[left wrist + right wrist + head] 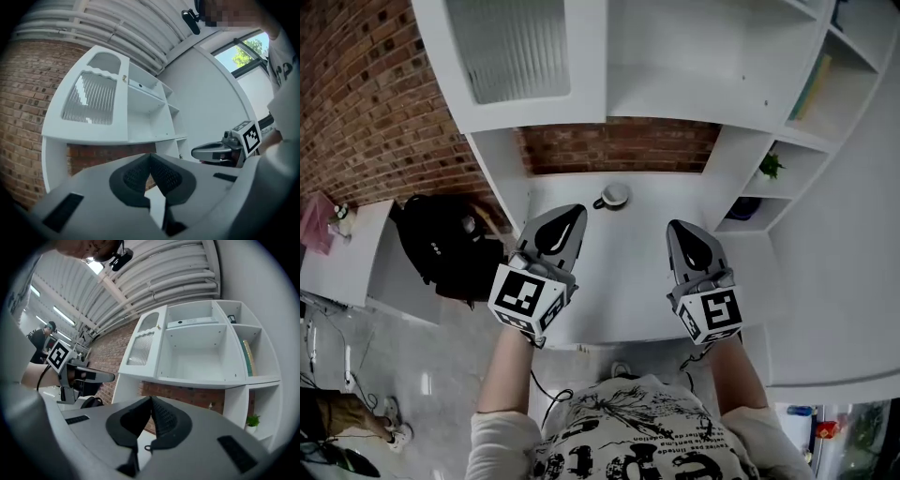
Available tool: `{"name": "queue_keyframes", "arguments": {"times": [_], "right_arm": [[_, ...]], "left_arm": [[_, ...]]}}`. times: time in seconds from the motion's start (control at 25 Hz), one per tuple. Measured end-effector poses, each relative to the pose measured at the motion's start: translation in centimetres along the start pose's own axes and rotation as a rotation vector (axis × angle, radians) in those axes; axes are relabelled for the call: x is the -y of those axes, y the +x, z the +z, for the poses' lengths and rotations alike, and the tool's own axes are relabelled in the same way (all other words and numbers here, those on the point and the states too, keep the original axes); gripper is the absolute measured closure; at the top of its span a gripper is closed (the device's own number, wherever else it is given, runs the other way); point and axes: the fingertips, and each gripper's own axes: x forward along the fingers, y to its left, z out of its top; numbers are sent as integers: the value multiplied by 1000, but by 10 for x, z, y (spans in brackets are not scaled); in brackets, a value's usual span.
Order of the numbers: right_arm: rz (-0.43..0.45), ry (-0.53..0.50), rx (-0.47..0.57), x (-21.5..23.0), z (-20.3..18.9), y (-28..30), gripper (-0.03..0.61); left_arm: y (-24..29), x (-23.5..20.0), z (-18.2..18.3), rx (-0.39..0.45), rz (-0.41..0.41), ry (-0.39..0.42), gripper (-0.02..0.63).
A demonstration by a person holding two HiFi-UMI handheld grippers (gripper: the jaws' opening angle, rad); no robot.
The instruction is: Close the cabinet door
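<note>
Two pairs of tongs are hanging side by side over the white desk, pointing at the wall. The left tongs are pressing their jaws together on nothing. The right tongs are doing the same, jaws together and empty. A cup is sitting on the desk just past the tips, between the two. High above and beyond the left tongs, the door with ribbed glass is lying flat on the front of the cabinet, covering its left part. Its small knob is showing beside the bare shelves. I think the closing is done, since the door is looking shut. If a gap is hiding there, the left tongs are nearer and are only needing to give a soft push.
</note>
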Motion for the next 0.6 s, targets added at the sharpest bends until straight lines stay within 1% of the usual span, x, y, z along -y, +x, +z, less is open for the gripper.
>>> {"name": "queue_keyframes", "arguments": {"times": [0.16, 0.28, 0.4, 0.6], "right_arm": [[-7, 37, -36, -4, -21, -7, 563], [4, 44, -49, -9, -28, -7, 563], [12, 45, -41, -9, -27, -6, 565], [26, 36, -30, -12, -22, -5, 565]], "left_arm": [[-12, 5, -29, -24, -3, -72, 600], [-15, 12, -35, -29, -15, -76, 600], [-14, 21, -33, -18, -32, -84, 600], [-14, 30, -29, -17, -57, -76, 600]]}}
